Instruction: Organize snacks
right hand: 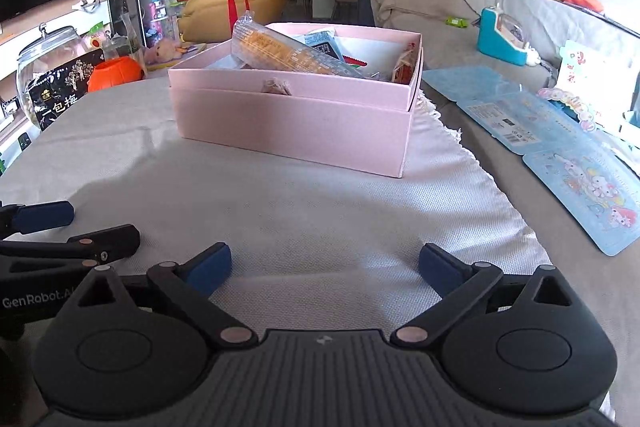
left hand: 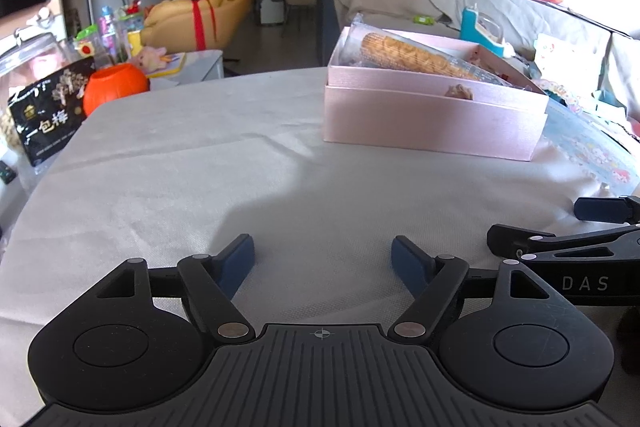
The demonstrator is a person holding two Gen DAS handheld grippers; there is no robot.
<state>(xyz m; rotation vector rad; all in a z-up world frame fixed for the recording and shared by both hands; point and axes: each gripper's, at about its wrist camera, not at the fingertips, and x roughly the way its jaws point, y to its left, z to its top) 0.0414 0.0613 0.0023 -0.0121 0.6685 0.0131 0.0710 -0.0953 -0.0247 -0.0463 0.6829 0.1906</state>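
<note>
A black snack bag (left hand: 48, 115) leans at the far left by an orange pumpkin pot (left hand: 114, 87). The left gripper (left hand: 323, 261) and right gripper (right hand: 325, 267) rest low over the grey cloth (left hand: 200, 167), fingers spread, holding nothing. Beyond them the pink box (right hand: 296, 123) holds a long biscuit pack (right hand: 288, 55).

Matt pink card box (right hand: 296, 123) on coarse woven cloth (right hand: 320, 211); glossy clear biscuit wrapper (right hand: 288, 53).

surface: table (right hand: 120, 163) | cover: pale woven cloth (right hand: 320, 211) | on cloth: pink box (right hand: 296, 123)
</note>
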